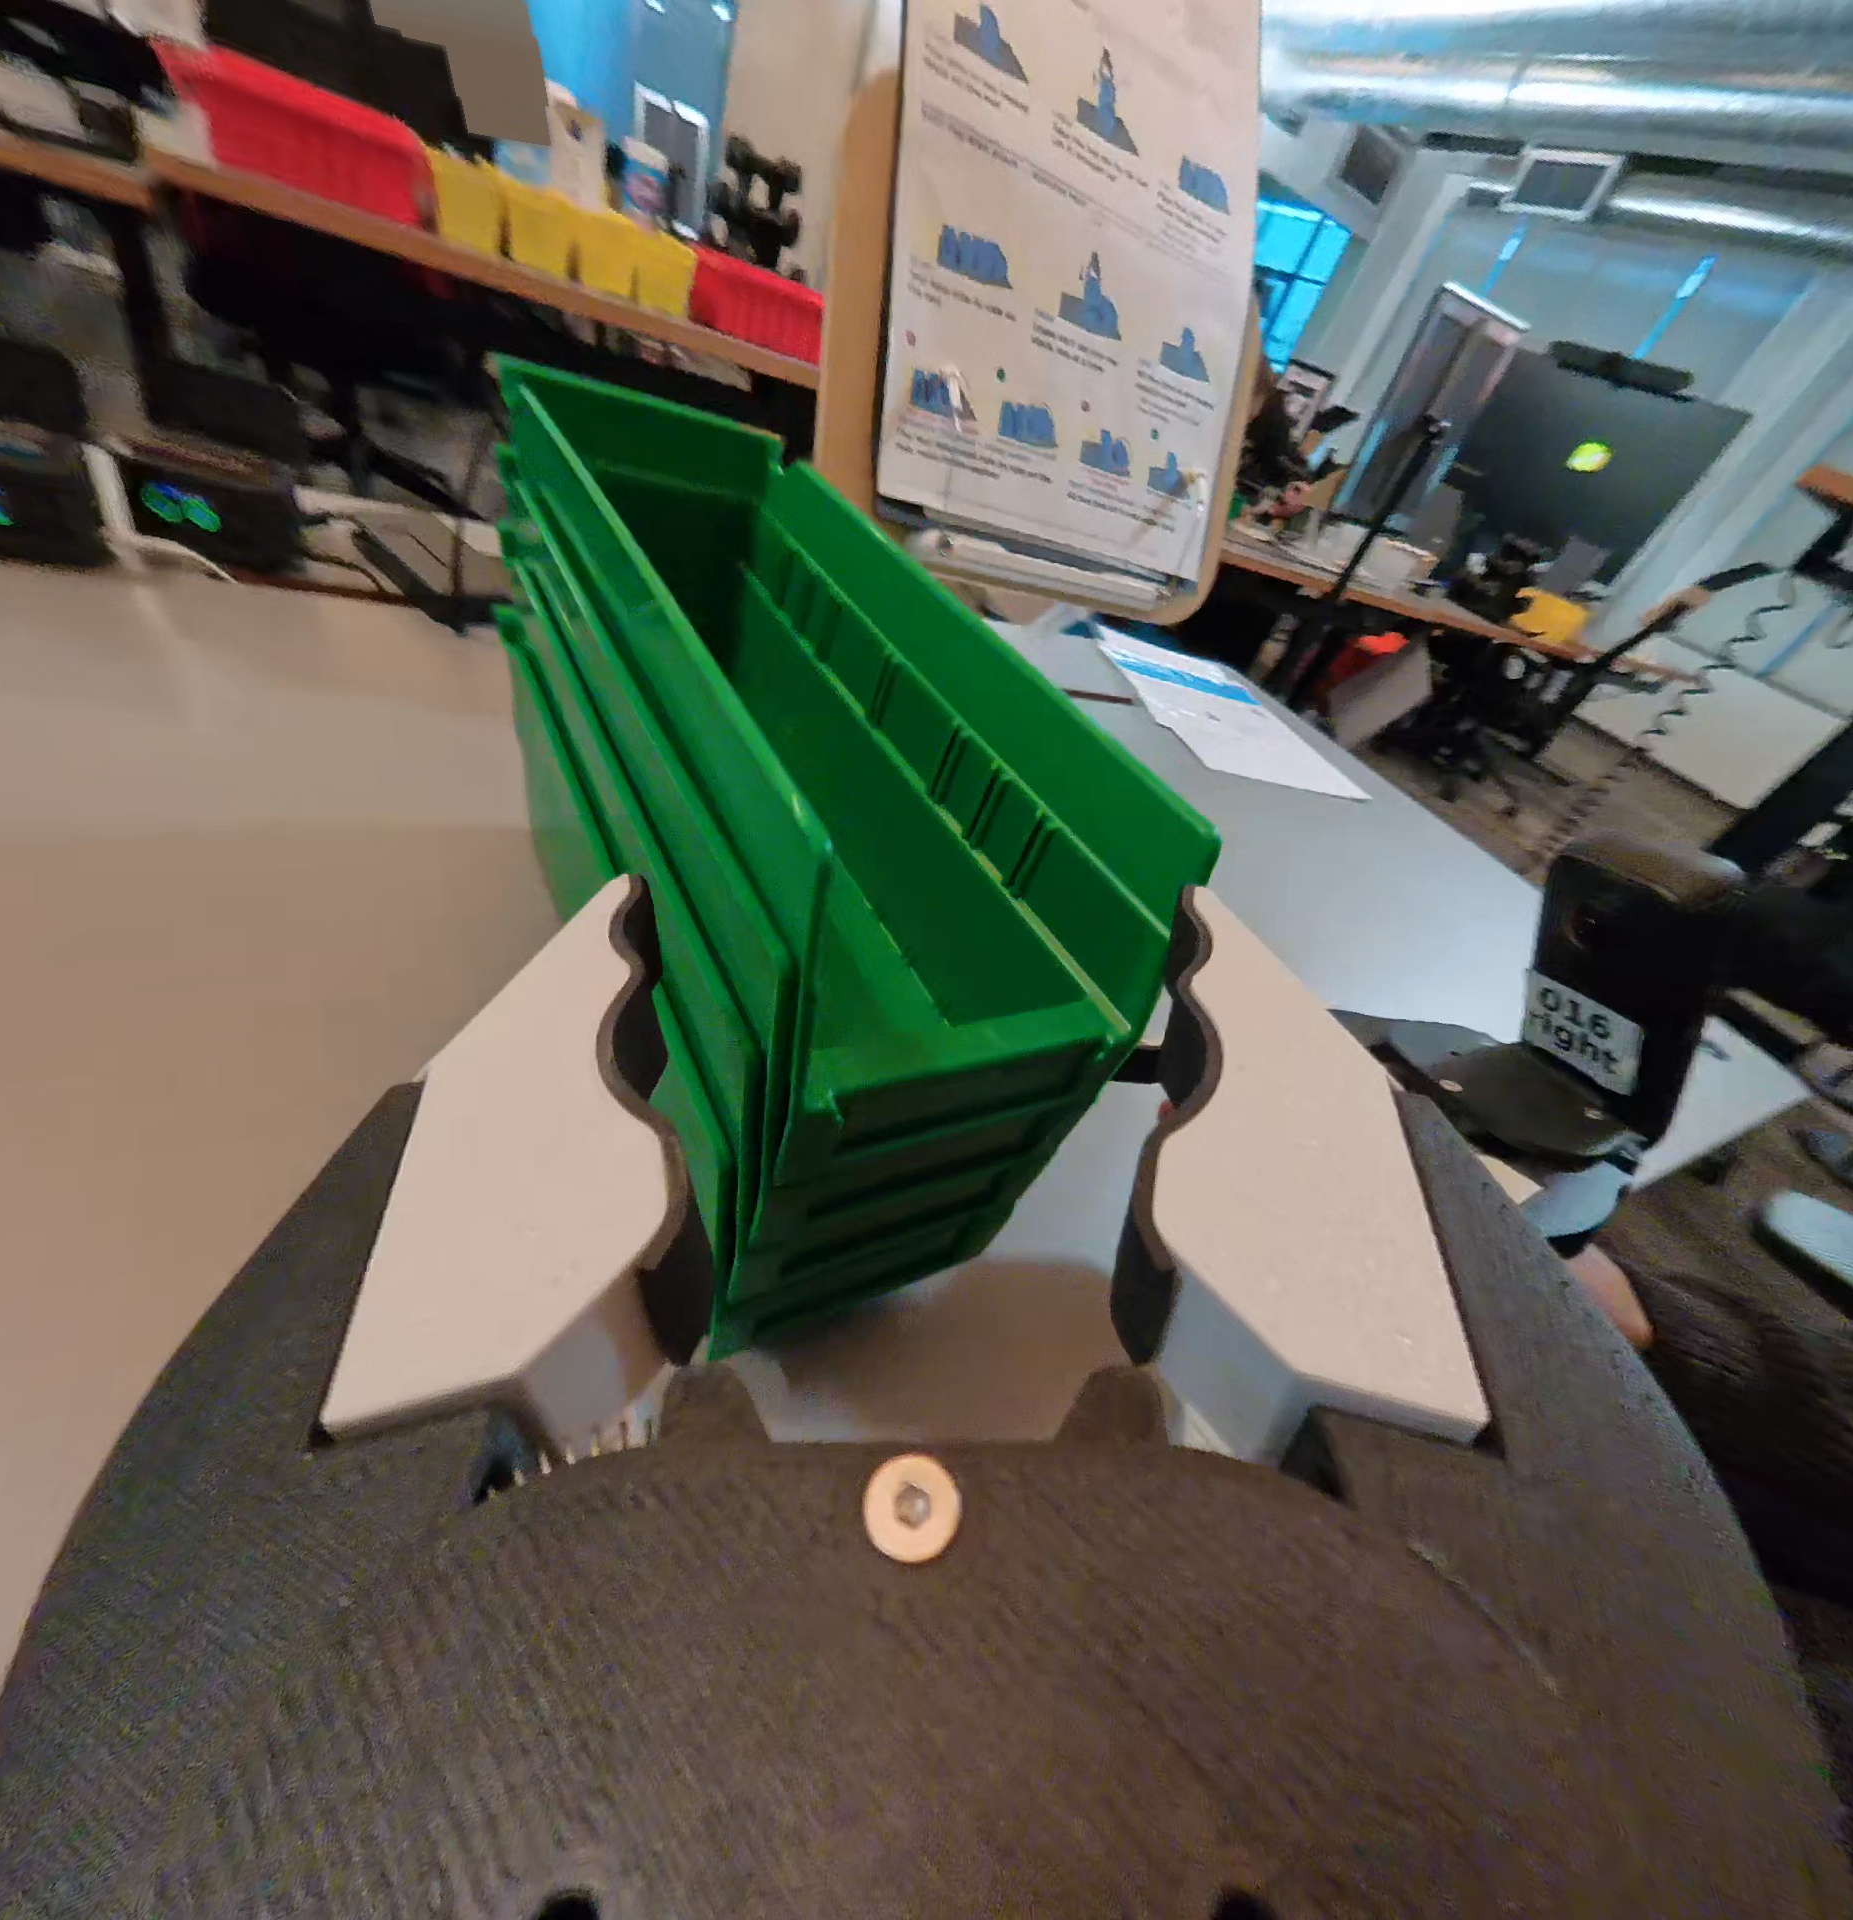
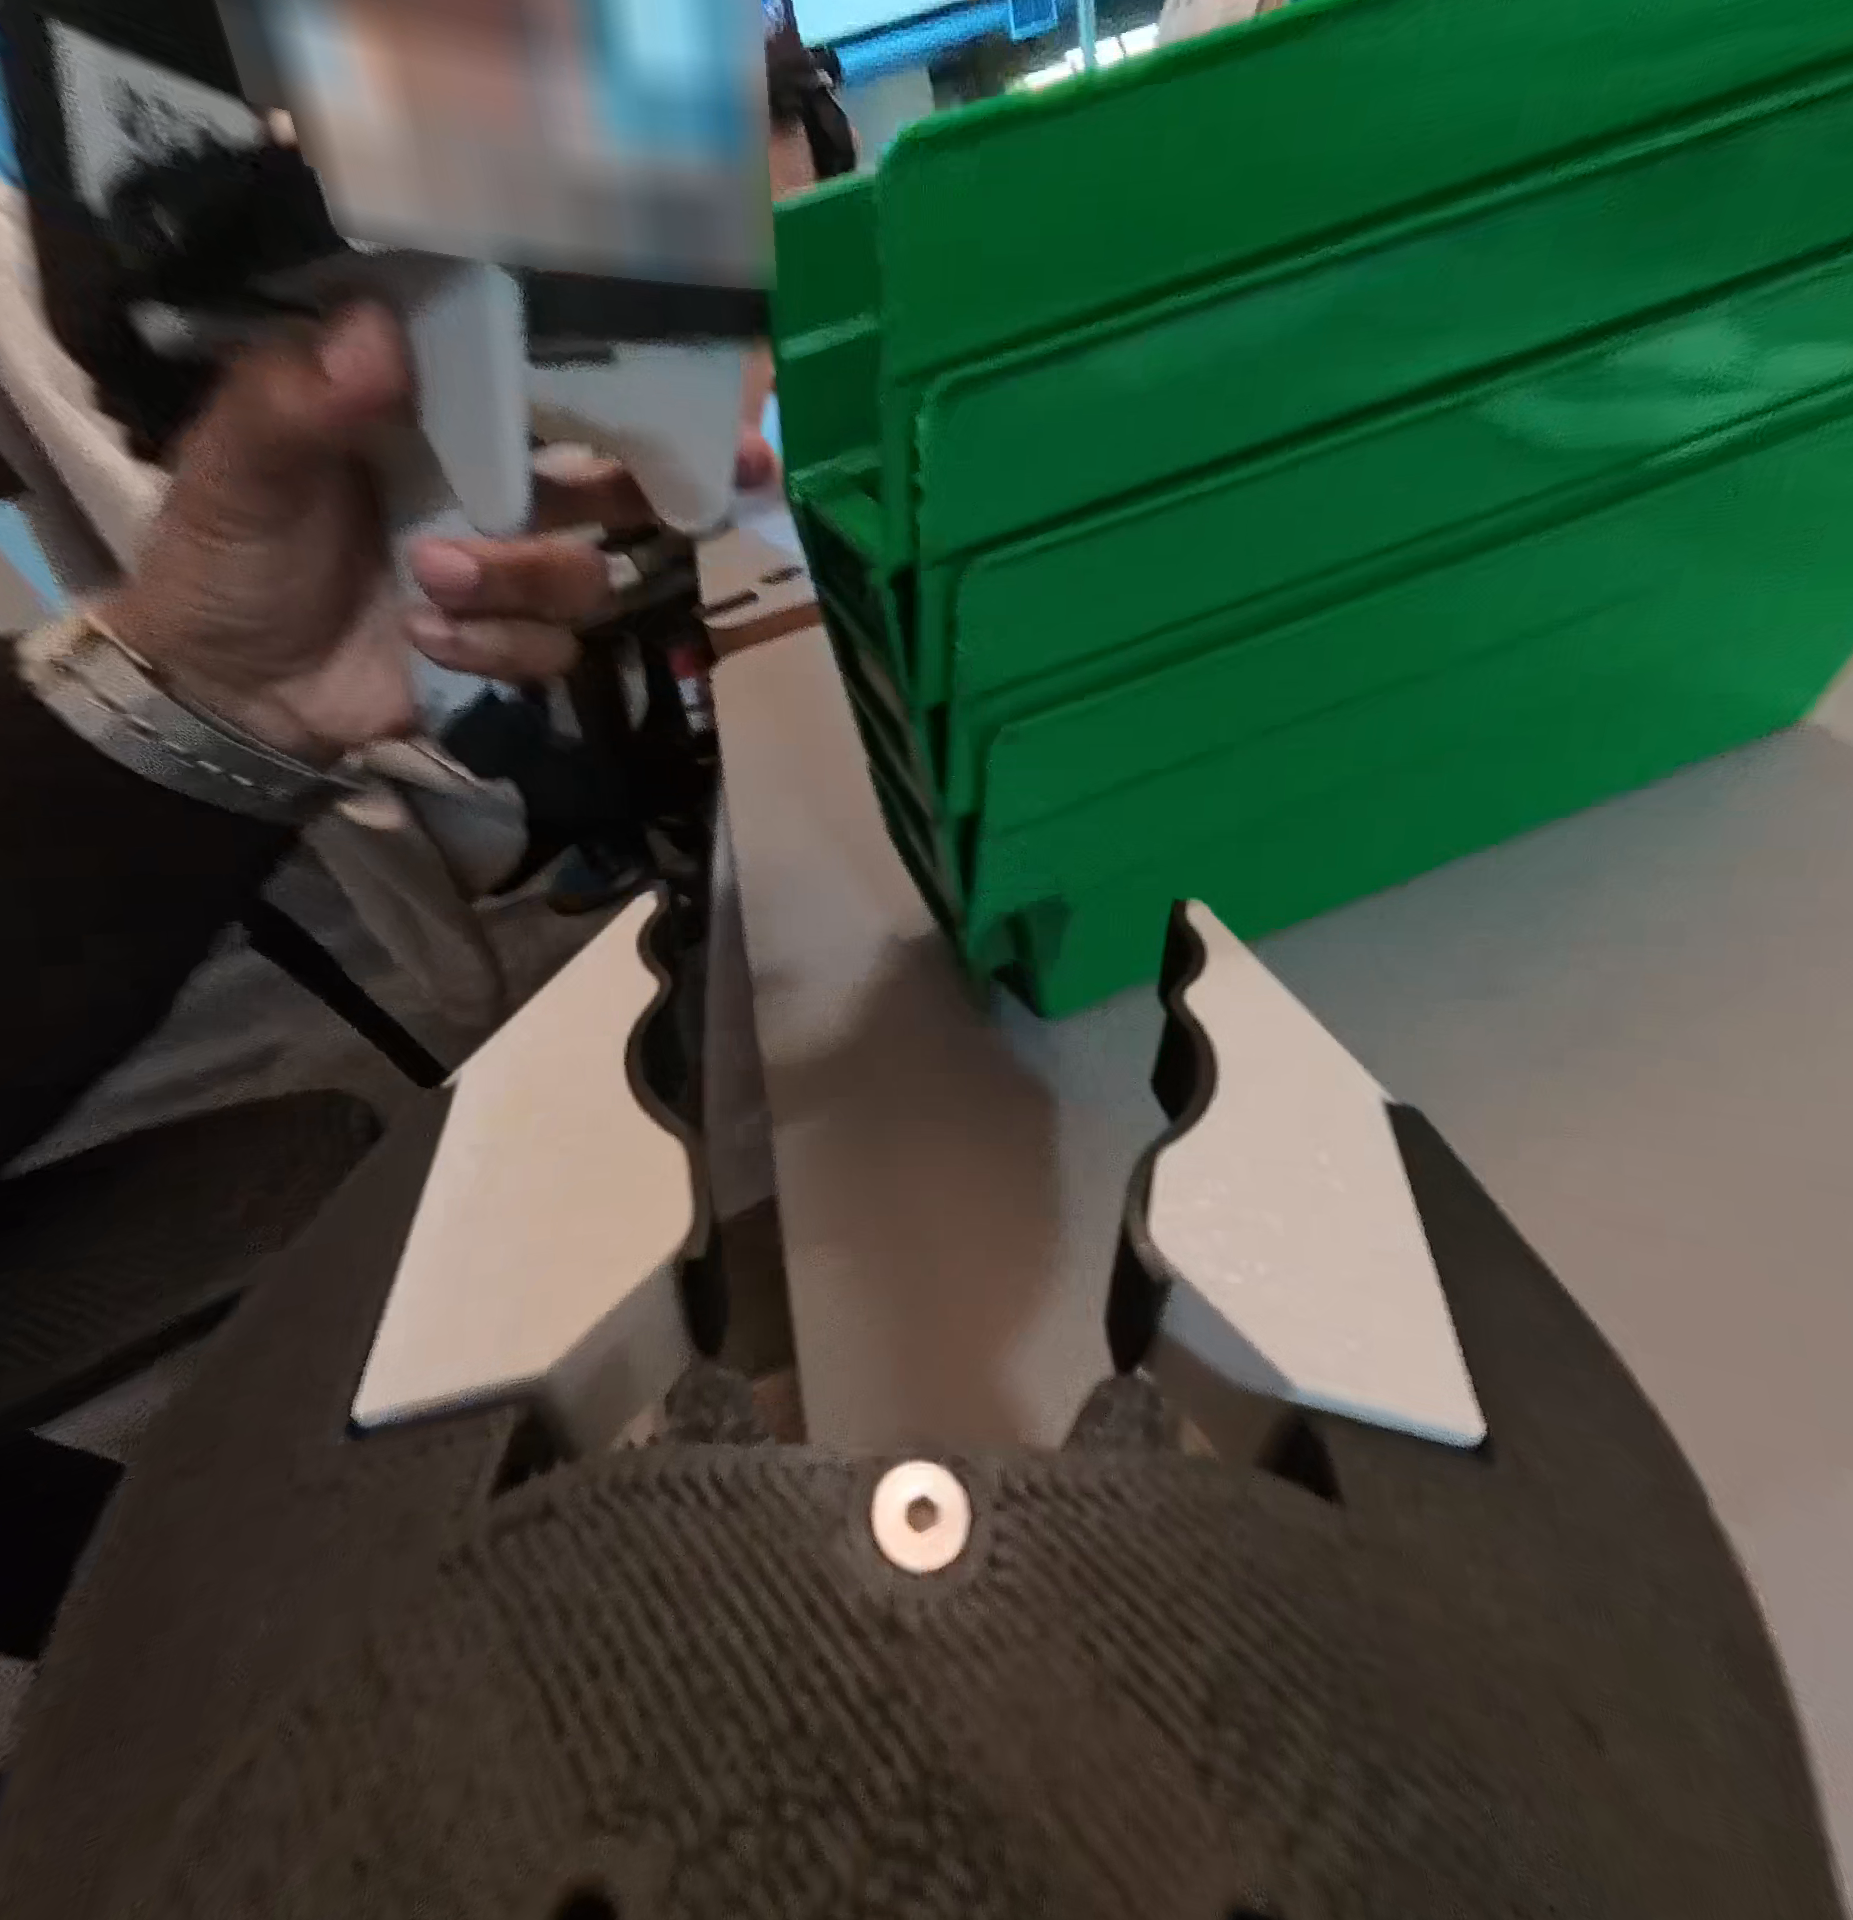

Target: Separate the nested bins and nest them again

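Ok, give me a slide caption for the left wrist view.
Open left gripper straddling the near end of a stack of nested green bins on a grey table.

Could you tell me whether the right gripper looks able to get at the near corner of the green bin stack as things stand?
Probably yes. The right gripper is open, and only bare table lies between it and the green bin stack, whose corner sits just ahead of its right finger.
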Demonstrator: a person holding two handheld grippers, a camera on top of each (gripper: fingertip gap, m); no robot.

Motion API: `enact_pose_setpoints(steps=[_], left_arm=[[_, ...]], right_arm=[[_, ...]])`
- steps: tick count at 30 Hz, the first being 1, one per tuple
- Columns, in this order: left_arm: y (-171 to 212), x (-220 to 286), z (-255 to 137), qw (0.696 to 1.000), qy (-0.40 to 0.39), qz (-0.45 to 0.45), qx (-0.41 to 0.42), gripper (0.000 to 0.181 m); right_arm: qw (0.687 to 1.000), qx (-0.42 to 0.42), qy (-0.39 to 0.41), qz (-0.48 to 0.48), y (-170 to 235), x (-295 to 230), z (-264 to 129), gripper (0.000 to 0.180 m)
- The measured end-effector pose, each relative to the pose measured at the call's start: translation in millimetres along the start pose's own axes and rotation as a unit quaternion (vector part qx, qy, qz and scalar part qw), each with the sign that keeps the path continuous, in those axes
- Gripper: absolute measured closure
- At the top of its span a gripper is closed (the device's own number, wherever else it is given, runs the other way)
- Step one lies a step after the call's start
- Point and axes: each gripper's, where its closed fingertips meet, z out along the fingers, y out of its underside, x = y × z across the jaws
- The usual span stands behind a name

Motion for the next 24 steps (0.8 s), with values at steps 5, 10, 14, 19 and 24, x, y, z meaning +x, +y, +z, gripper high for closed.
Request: enact_pose_setpoints(steps=[5,10,14,19,24], left_arm=[[-11.9,15.5,-1.1,0.998,-0.039,0.043,0.021,0.082],[-7.1,34.2,4.9,0.994,-0.061,0.09,0.017,0.063],[-1.7,47.4,2.6,0.981,-0.11,0.159,0.018,0.063],[-18.4,84.3,-11.8,0.954,-0.156,0.239,0.094,0.095],[13.9,94.3,1.7,0.95,-0.17,0.26,0.032,0.131]], right_arm=[[0.991,-0.034,0.094,-0.087,6.1,42.1,-27.5,0.086],[0.979,-0.021,0.153,-0.134,2.5,68.6,-55.6,0.092],[0.969,0.054,0.168,-0.171,-16.2,72.3,-78.6,0.103],[0.966,0.063,0.165,-0.19,-18.0,70.1,-82.0,0.1],[0.952,0.037,0.18,-0.245,-10.9,64.1,-74.1,0.102]])
